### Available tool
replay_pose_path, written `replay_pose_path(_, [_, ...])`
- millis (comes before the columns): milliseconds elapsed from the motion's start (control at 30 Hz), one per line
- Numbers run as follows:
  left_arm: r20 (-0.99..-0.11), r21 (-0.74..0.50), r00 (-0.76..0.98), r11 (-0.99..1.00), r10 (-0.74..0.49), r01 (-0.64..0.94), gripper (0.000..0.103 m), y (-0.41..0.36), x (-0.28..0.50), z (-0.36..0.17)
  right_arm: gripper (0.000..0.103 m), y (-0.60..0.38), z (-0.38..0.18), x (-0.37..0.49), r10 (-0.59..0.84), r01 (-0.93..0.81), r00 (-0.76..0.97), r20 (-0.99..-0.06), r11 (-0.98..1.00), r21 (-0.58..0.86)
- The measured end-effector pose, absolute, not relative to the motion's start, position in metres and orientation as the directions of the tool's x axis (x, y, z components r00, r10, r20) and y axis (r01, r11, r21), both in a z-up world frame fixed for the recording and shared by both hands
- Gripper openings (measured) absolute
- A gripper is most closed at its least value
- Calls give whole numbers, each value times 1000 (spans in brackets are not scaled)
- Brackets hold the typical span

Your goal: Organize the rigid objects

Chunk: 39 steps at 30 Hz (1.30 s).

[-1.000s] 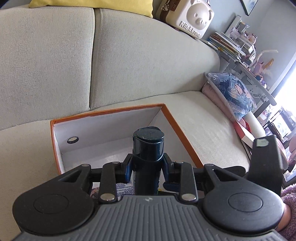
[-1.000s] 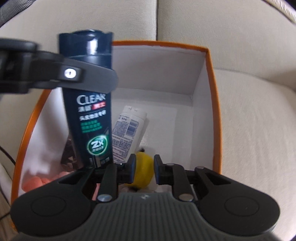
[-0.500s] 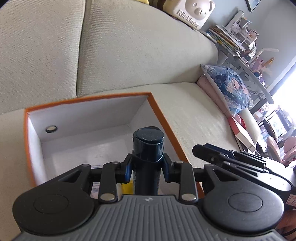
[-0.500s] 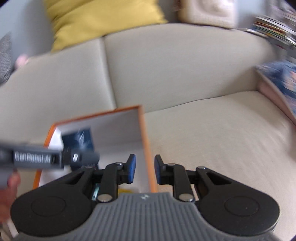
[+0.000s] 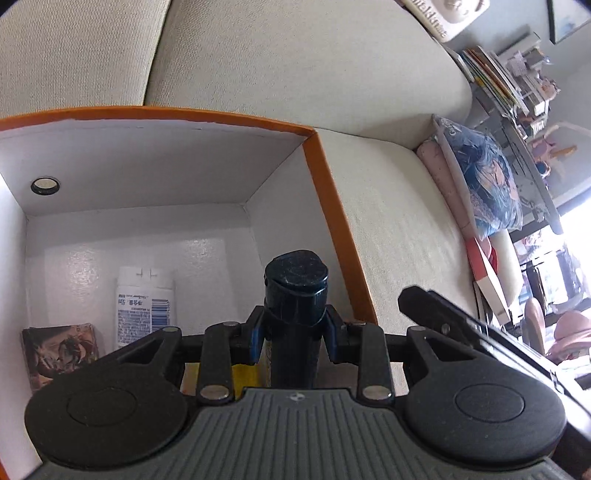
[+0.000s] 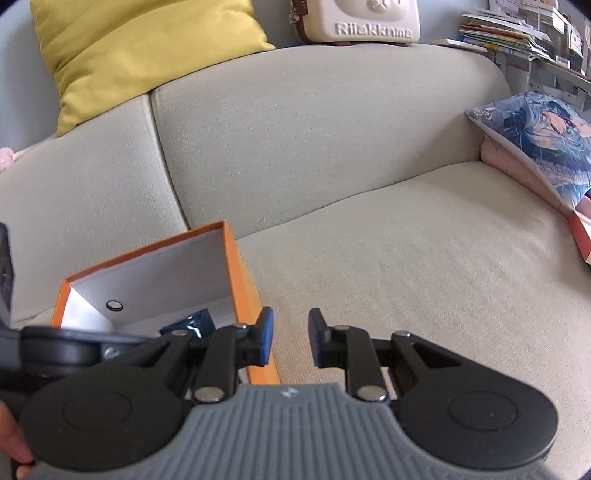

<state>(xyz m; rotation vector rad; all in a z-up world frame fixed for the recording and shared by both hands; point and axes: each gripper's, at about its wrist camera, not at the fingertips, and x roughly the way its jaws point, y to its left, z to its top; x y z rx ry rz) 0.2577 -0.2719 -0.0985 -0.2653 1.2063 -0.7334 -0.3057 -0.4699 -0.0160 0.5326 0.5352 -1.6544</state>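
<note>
We are putting the dark blue bottle (image 5: 295,295), squeezed tight in our left gripper (image 5: 293,338), down into the orange box (image 5: 325,206), so next we lower it and let go, while our right gripper (image 6: 290,341) waits with its fingers a little apart, holding nothing.

Count, both views:
- Orange box (image 5: 325,177): 1, near left on sofa.
- Dark blue bottle (image 5: 295,314): 1, in box.
- White tube (image 5: 144,306): 1, on box floor.
- Printed card pack (image 5: 61,350): 1, near-left box corner.
- Yellow item (image 5: 247,376): 1, mostly hidden; kind cannot tell.
- Grippers: 2, left gripper (image 5: 291,339), right gripper (image 6: 290,341).
- Cushions: 2, yellow cushion (image 6: 147,48) far left, blue print cushion (image 6: 543,136) far right.
- Bear case (image 6: 365,18): 1, far.
- Sofa (image 6: 406,258): 1.
</note>
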Motion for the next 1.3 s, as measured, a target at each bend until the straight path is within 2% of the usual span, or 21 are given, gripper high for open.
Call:
replay_pose_path(367, [-797,-485,147,766,-586,422,37,-286,258,-101,23,-480,-22,-299,-767,991,-127,-629,-120,-54])
replay_pose_path(400, [-799,-482,147,768,-582,421,38,-286,257,-101,25,-480,-21,-299,-766,991,-126,-630,-119,-54])
replay_pose_path(467, [-801,-474,156,773,-577,422,51,-284,256,-99,27,-479,-20,-298,-767,991,-129,-629,-117,-60])
replay_pose_path(567, [-796,-470,172,771,-581,430,55,-279,253,-92,32,-475,-16,-296,-771,990,-135,-623,-122,-64])
replay_pose_path(867, [-747,-451,280,769,-603,452,57,-245,237,-45,35,-459,2,-287,-783,993,-120,-611,-108,-56])
replay_pose_path(1033, [-698,-337,439,800,-566,497,58,-212,200,0,43,-443,11,-270,-787,998,-65,-614,-55,-36])
replay_pose_path(1233, [-659,-211,588,866,-468,453,62,-146,149,38,53,-415,10,-230,-786,998,28,-617,56,-25])
replay_pose_path(1300, [-648,-169,627,885,-432,434,66,-124,133,47,53,-405,8,-216,-781,996,53,-622,86,-24])
